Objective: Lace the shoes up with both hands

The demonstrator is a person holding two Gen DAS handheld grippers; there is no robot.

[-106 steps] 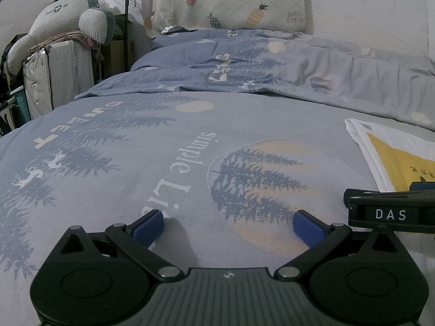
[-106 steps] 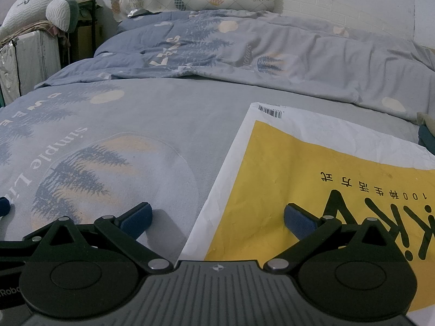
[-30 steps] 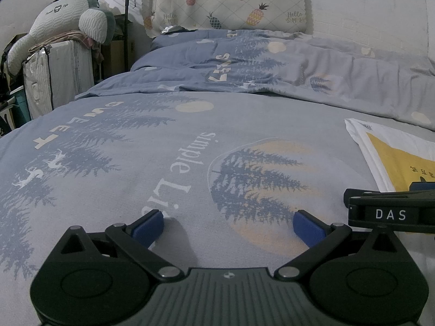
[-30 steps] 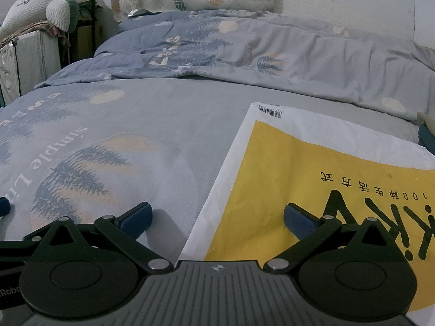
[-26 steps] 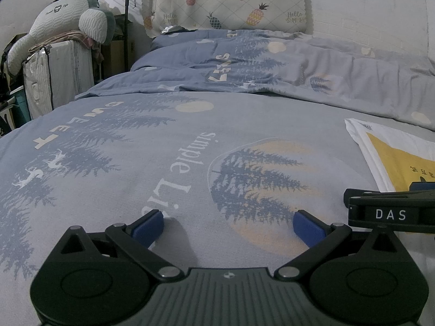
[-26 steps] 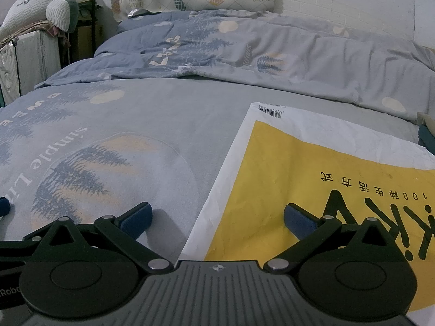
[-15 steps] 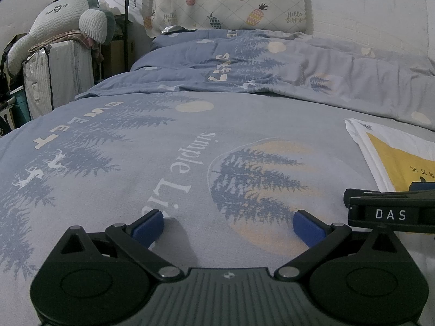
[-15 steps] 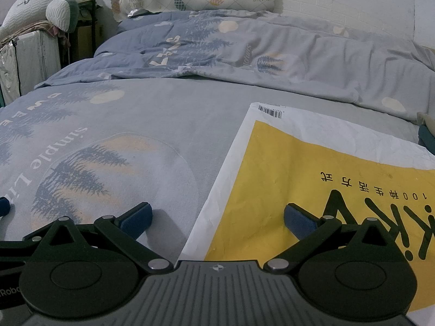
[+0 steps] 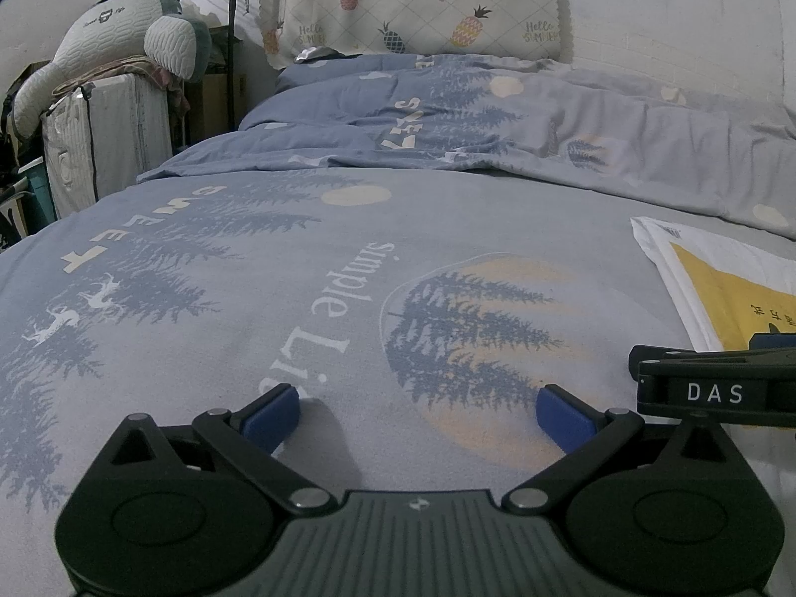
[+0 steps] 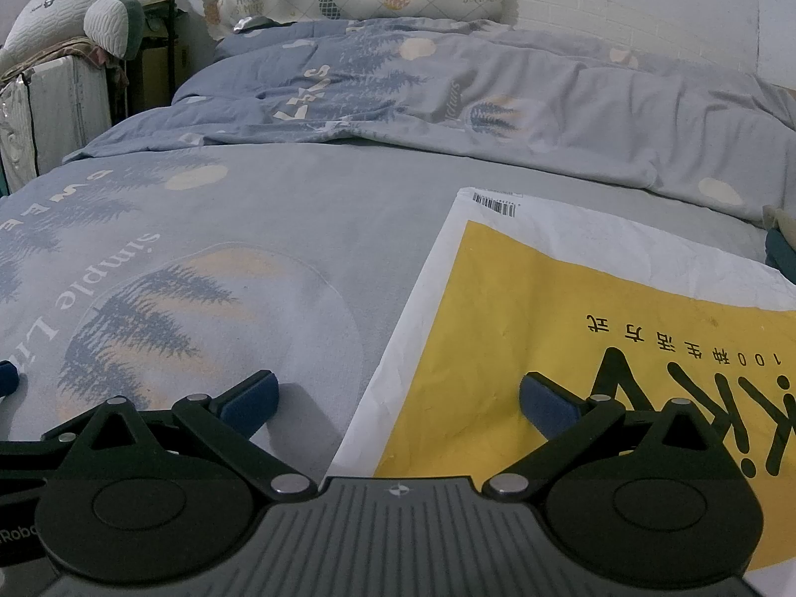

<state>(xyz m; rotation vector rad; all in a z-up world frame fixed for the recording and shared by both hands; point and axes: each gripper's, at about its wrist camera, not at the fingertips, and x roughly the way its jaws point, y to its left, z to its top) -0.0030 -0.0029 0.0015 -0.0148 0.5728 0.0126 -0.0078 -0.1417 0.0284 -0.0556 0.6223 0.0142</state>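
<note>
Both sets of tongs sit low on the bed, spread wide with nothing between them: left tongs [image 9: 418, 410] over the tree print, right tongs [image 10: 395, 395] straddling the edge of the yellow-and-white mailer bag [image 10: 597, 308]. No shoe or lace shows in either view, so I can't tell where they are. My guess: laces are light, floppy and slippery, best pinched near the stiff tip. The bedsheet [image 9: 348, 248] ahead is flat and open; farther back a rumpled duvet [image 9: 497, 114] rises, with a pineapple curtain [image 9: 423, 0] behind.
</note>
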